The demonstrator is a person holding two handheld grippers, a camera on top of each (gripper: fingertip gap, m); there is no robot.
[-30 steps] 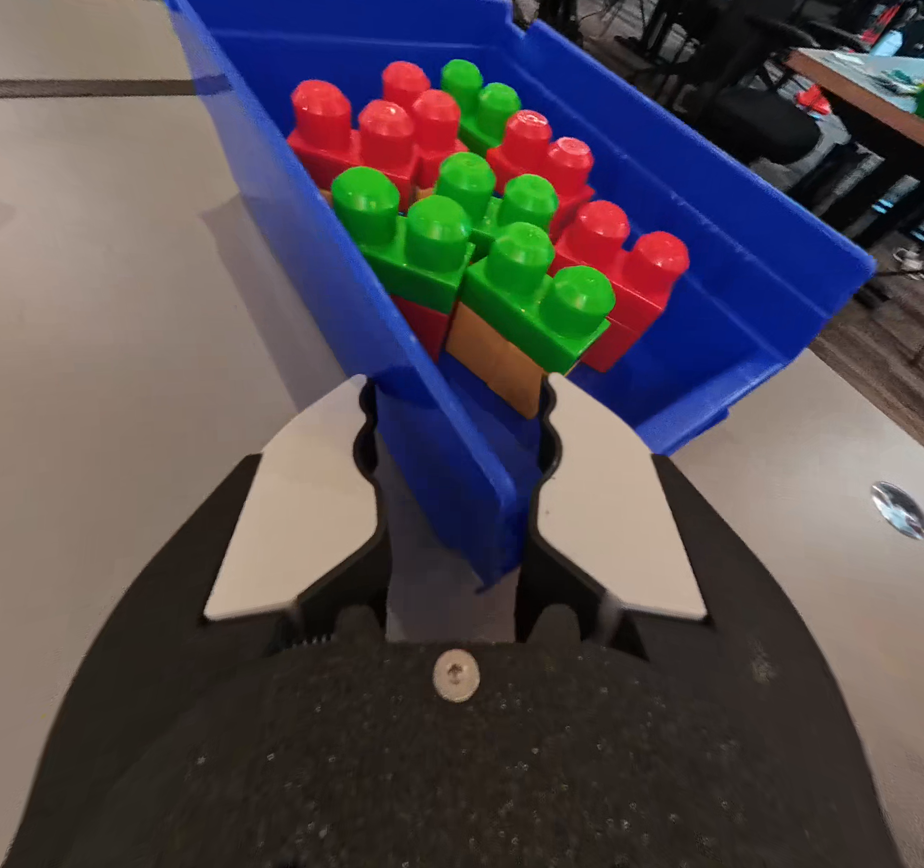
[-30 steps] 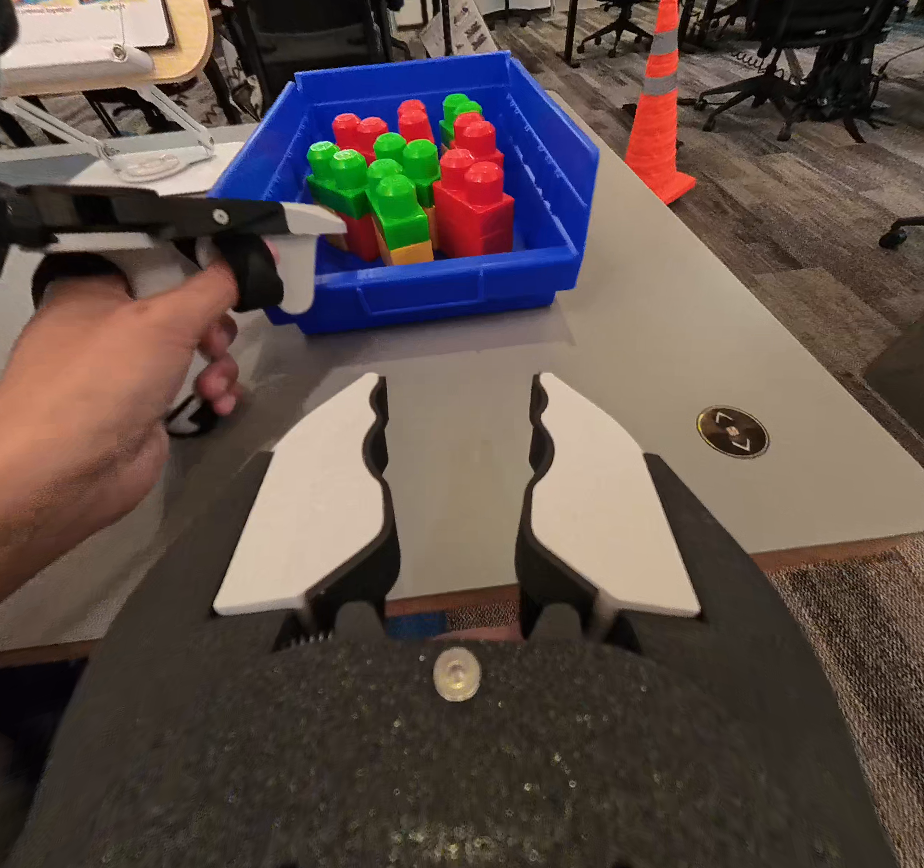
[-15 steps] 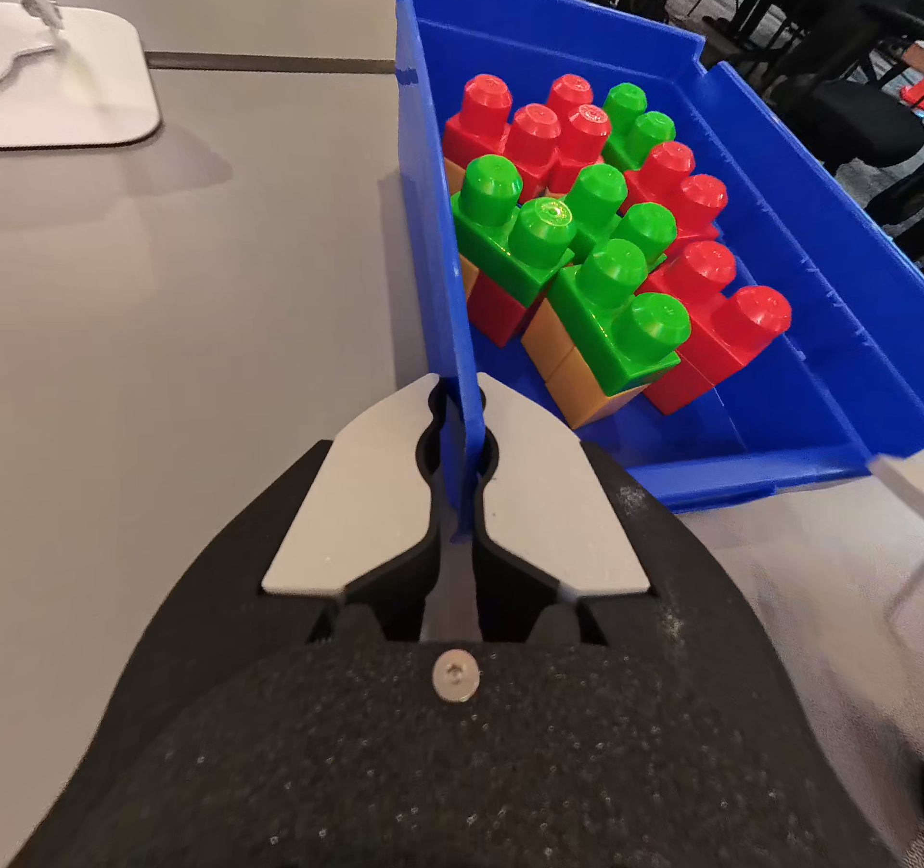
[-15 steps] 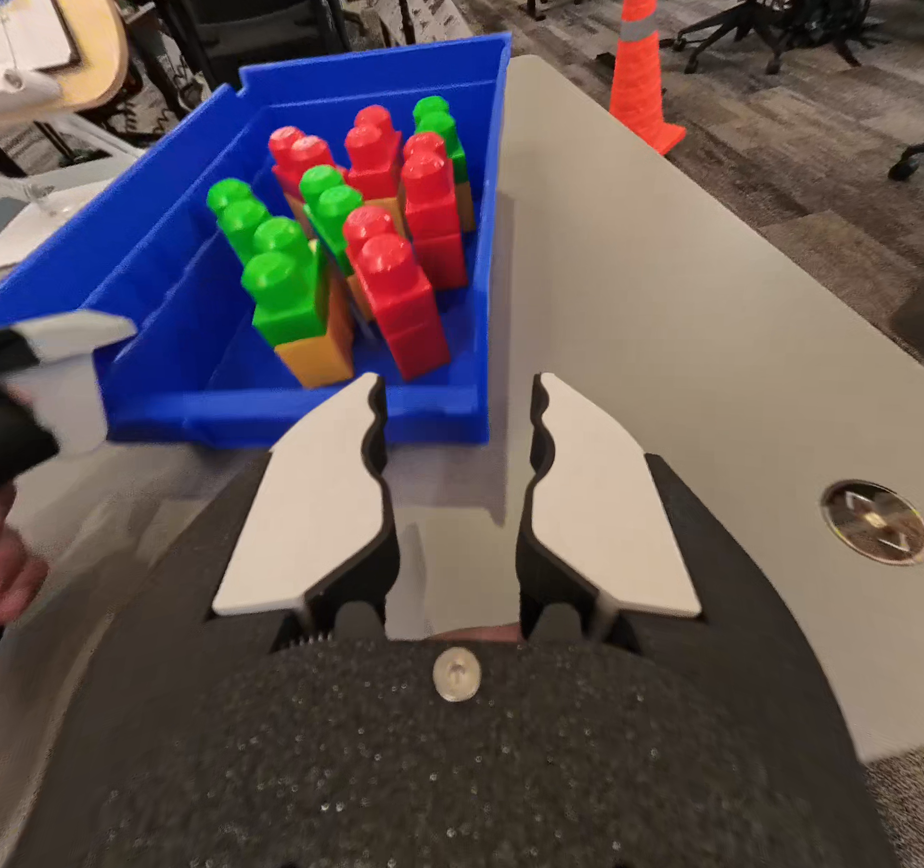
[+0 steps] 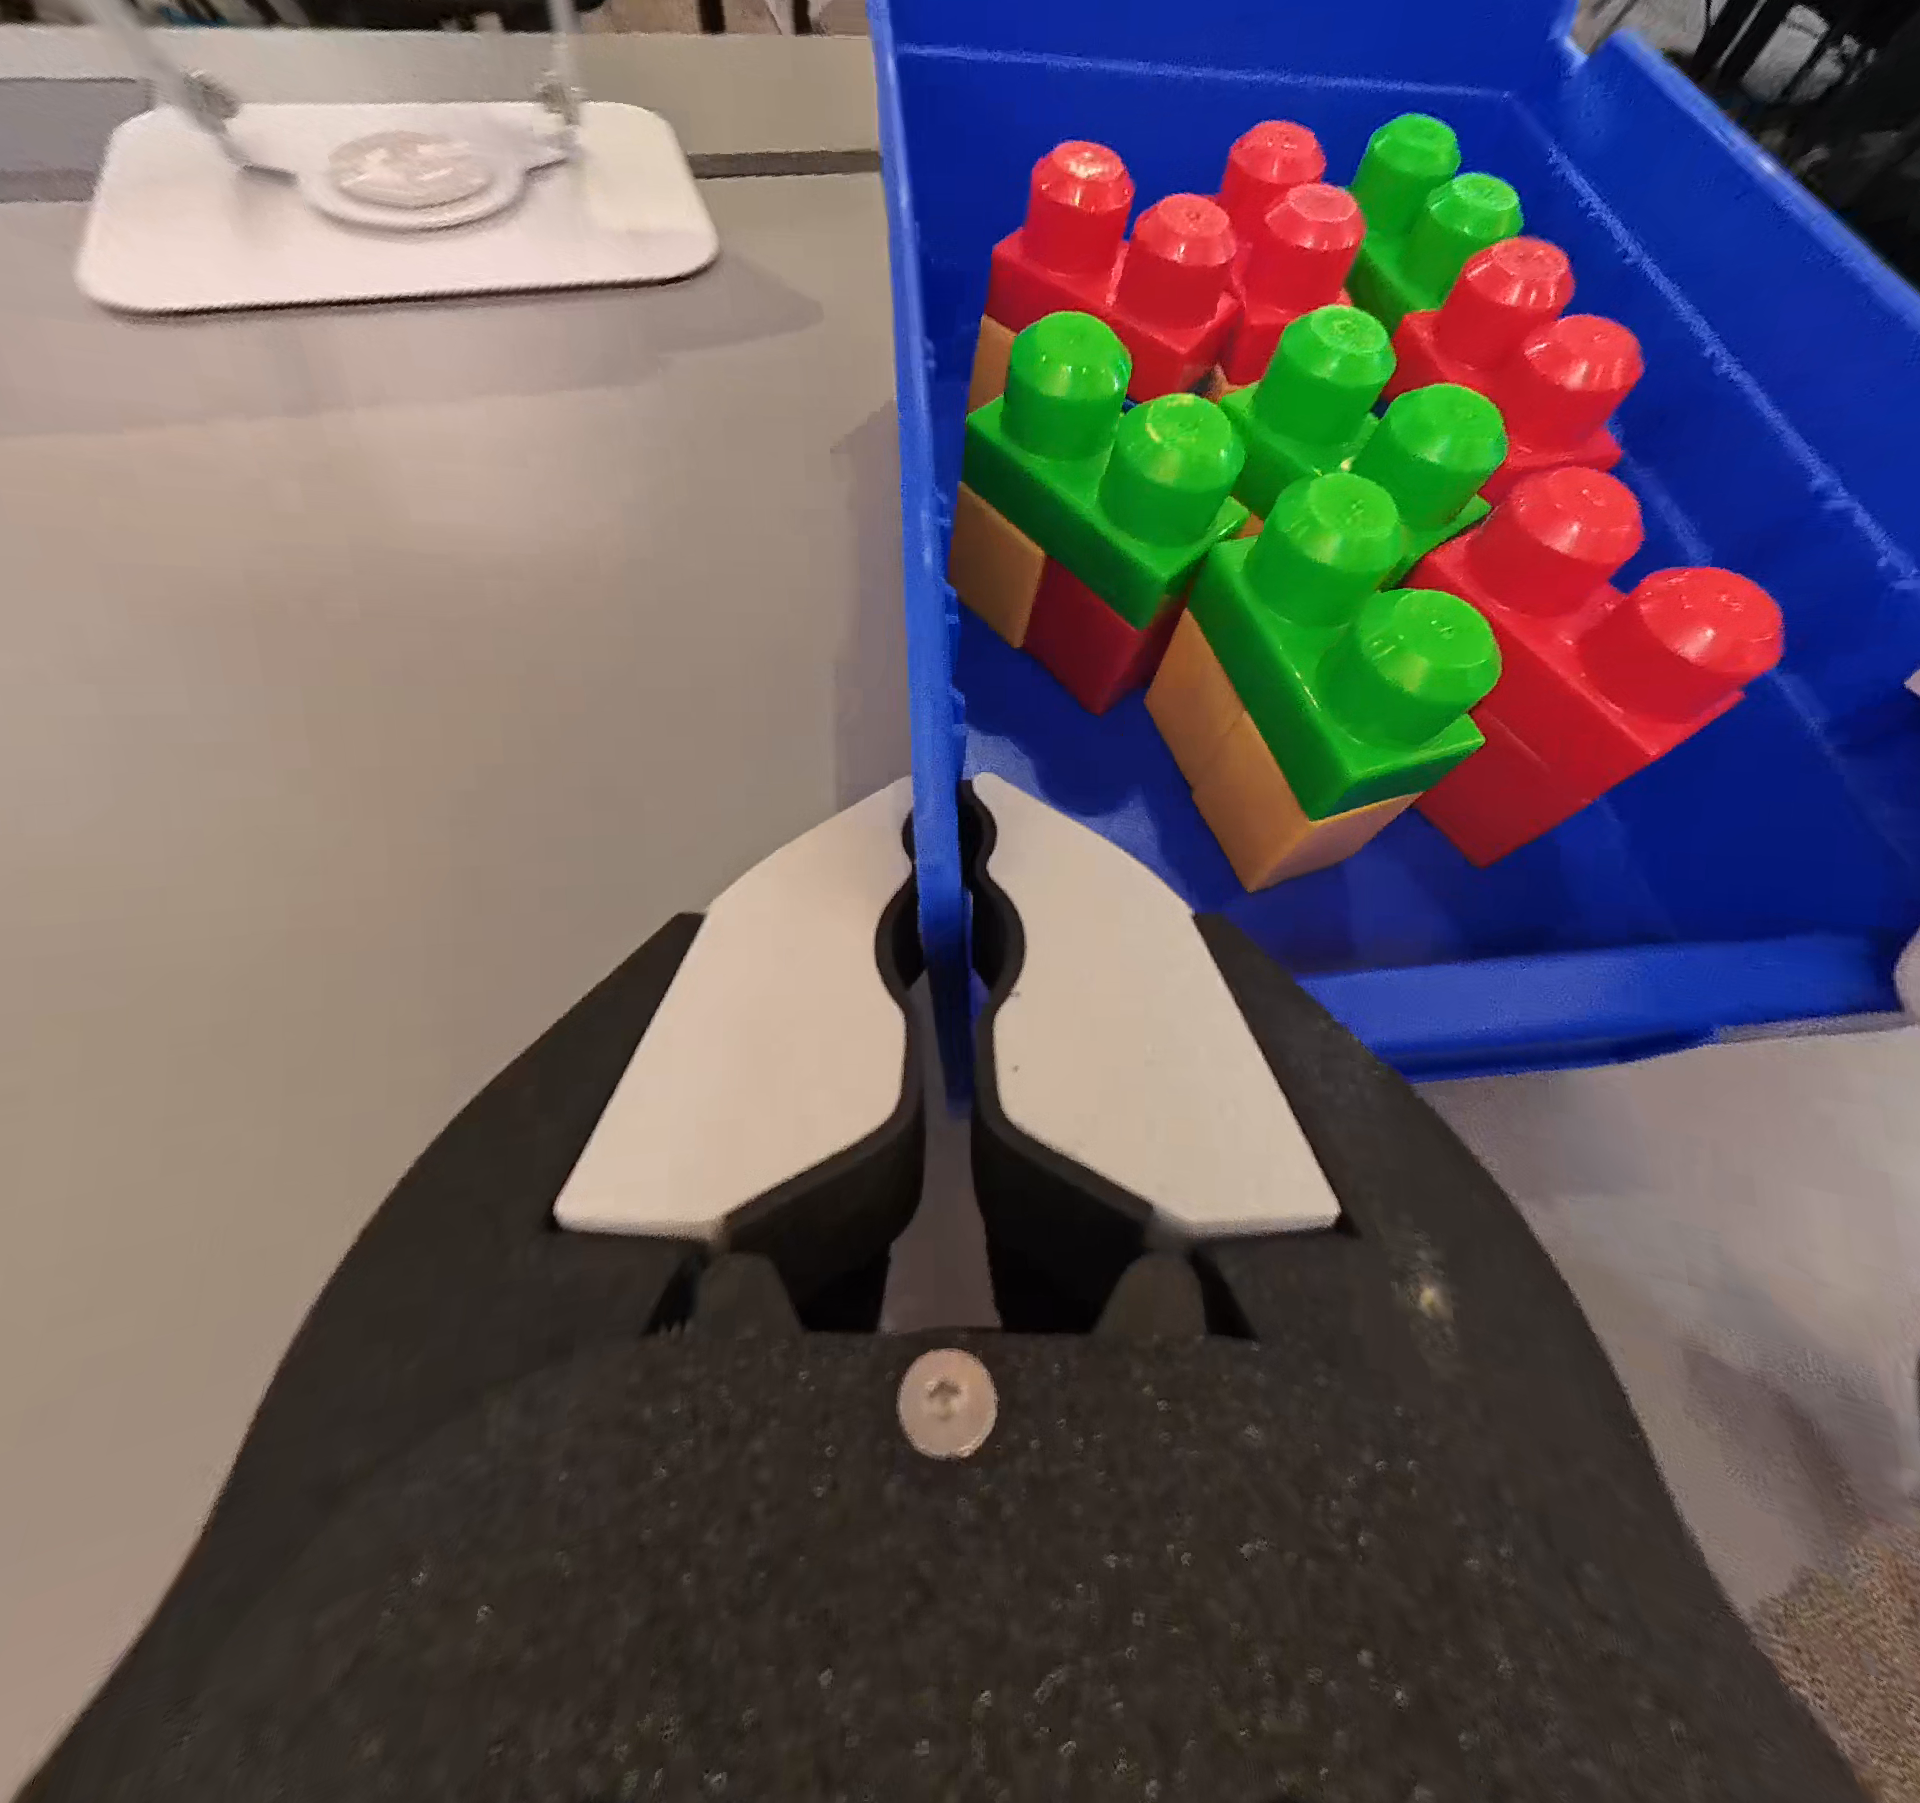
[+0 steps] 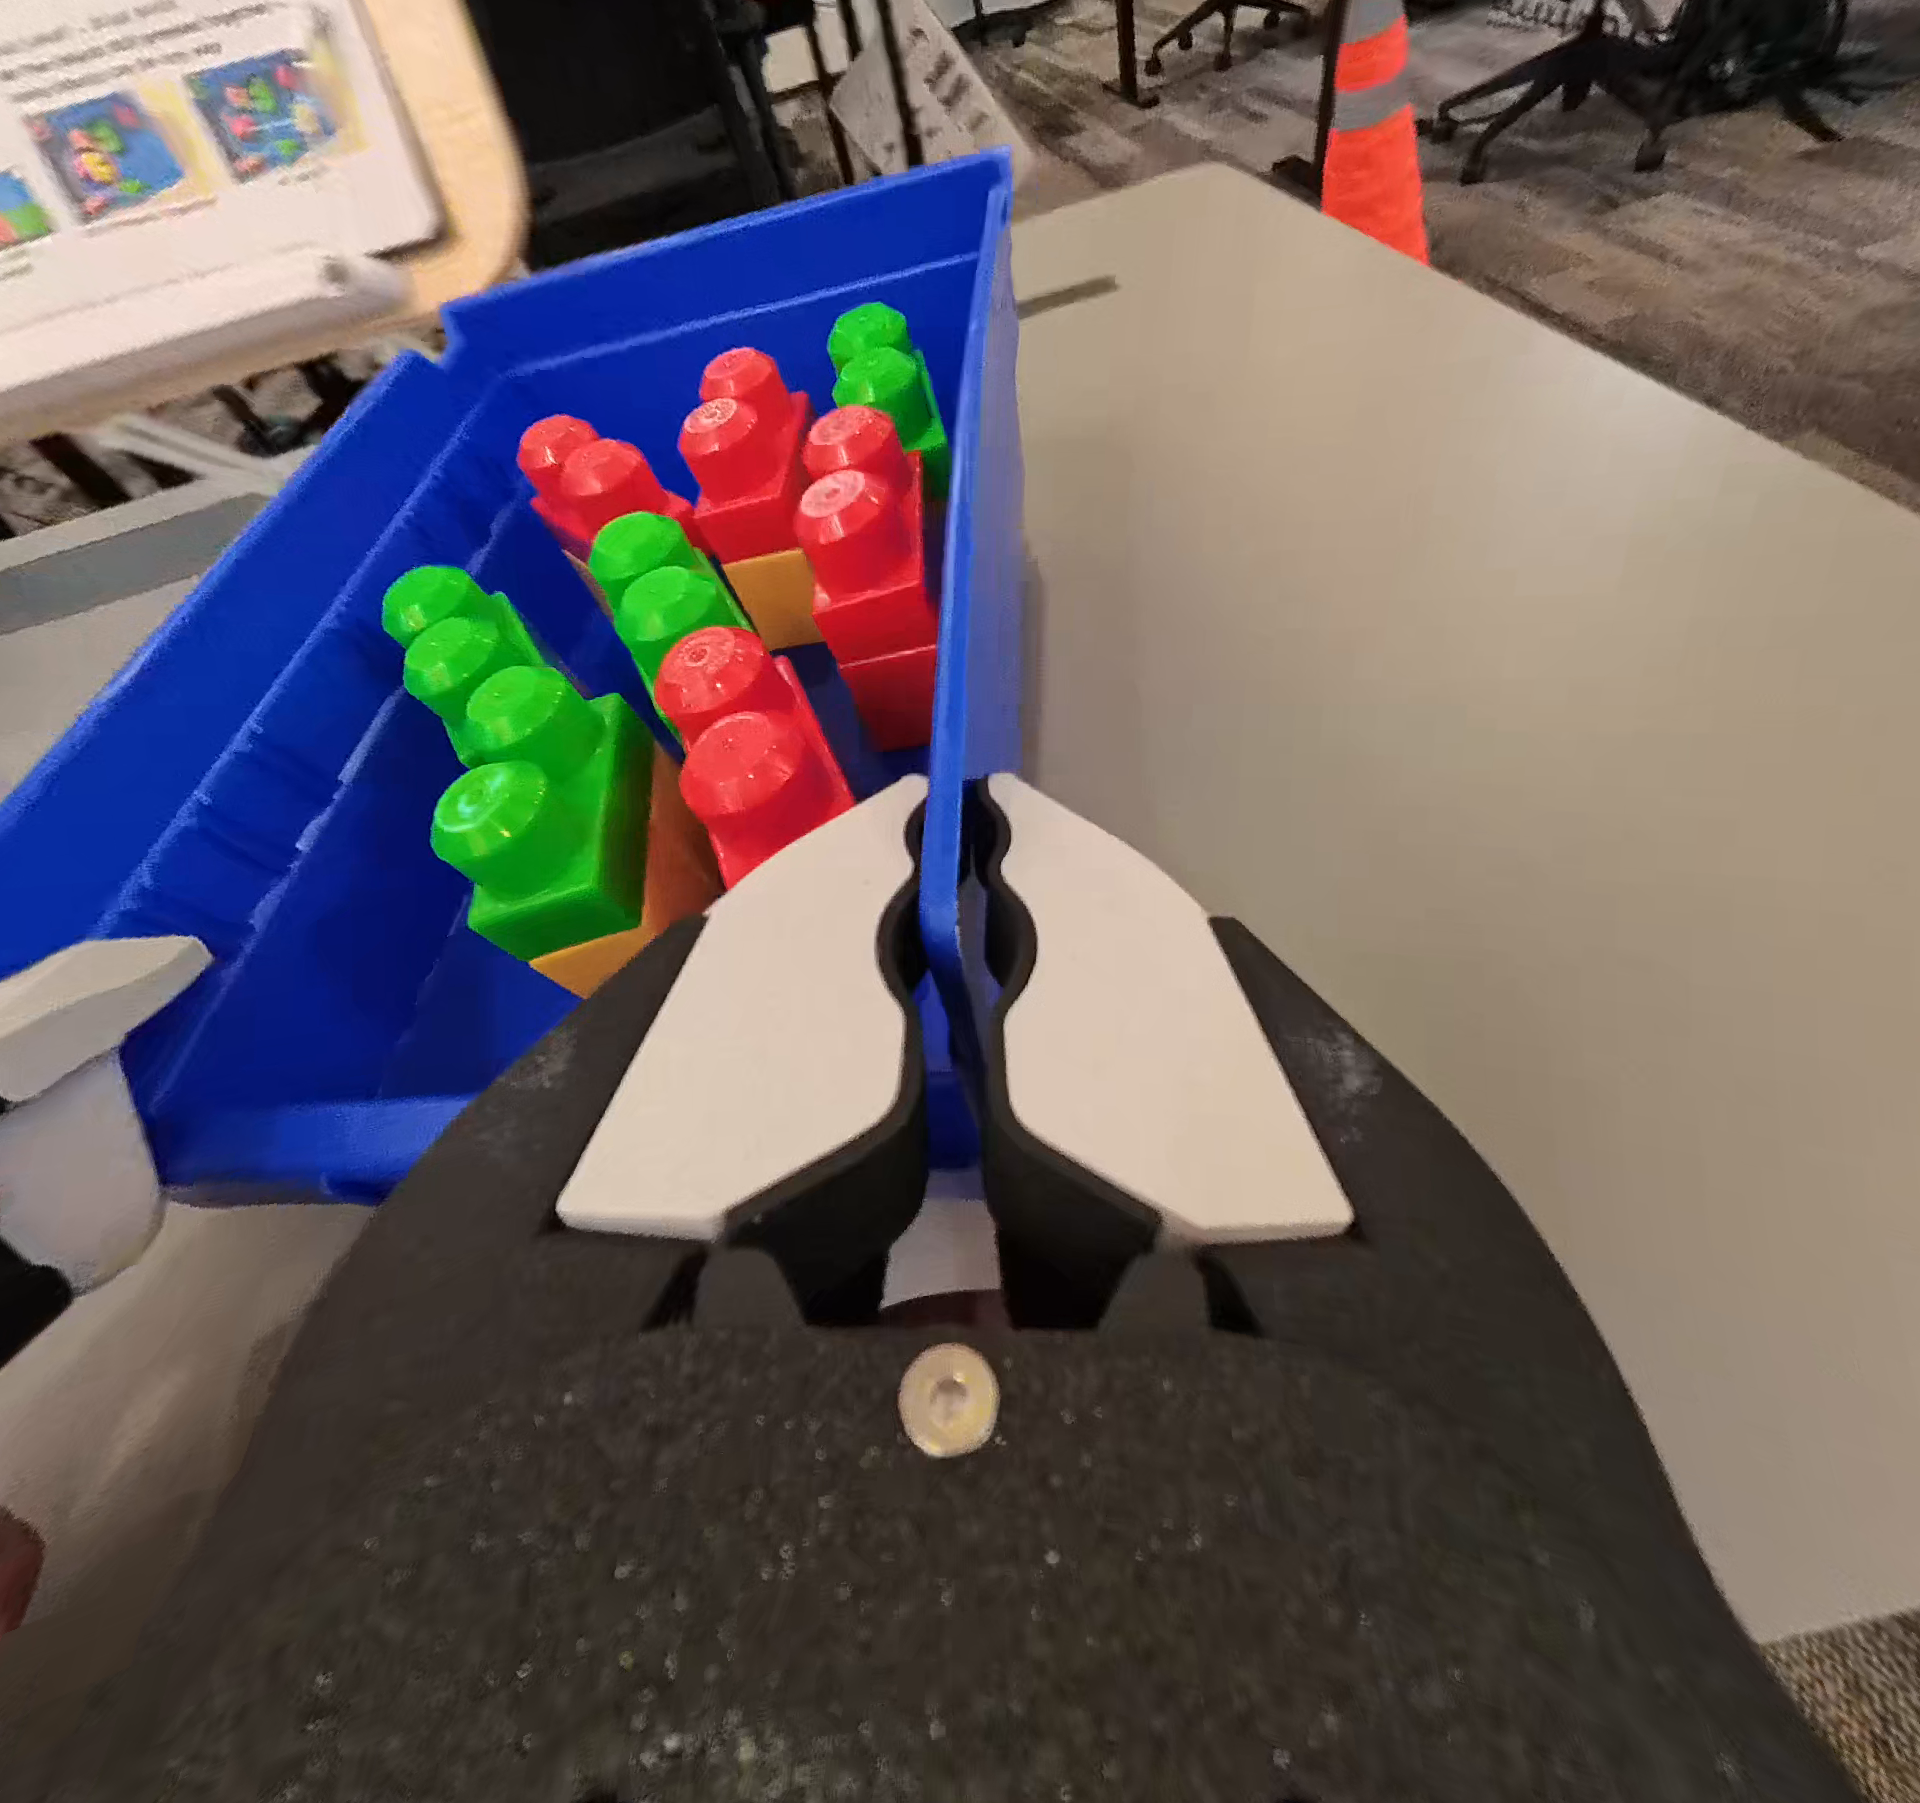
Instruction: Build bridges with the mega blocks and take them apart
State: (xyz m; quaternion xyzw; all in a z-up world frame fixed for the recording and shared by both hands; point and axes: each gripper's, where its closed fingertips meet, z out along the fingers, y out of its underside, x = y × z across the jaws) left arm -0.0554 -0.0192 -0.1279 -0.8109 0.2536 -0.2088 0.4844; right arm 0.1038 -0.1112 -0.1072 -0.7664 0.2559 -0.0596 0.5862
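Note:
A blue bin [image 5: 1195, 18] stands on the grey table and holds several stacks of red, green and orange mega blocks [image 5: 1340, 652]. My left gripper [image 5: 943, 803] is shut on the bin's left wall near its front corner. My right gripper [image 6: 954, 797] is shut on the bin's right wall [image 6: 971, 527] near its front corner. The blocks [image 6: 540, 839] stand upright inside, green and red ones on top of orange and red ones. The left gripper's finger [image 6: 94, 974] shows at the left edge of the right wrist view.
A white stand base [image 5: 395, 205] sits on the grey table [image 5: 416, 610] left of the bin. An instruction board [image 6: 187, 122] stands behind the bin. An orange cone [image 6: 1371, 91] and office chairs are on the floor beyond the table [image 6: 1455, 714]. The grippers' ends are close to 20 cm from one another.
My right gripper has moved forward to the bin's right wall and shut on it. My left gripper had shut on the left wall half a second ago and still holds it.

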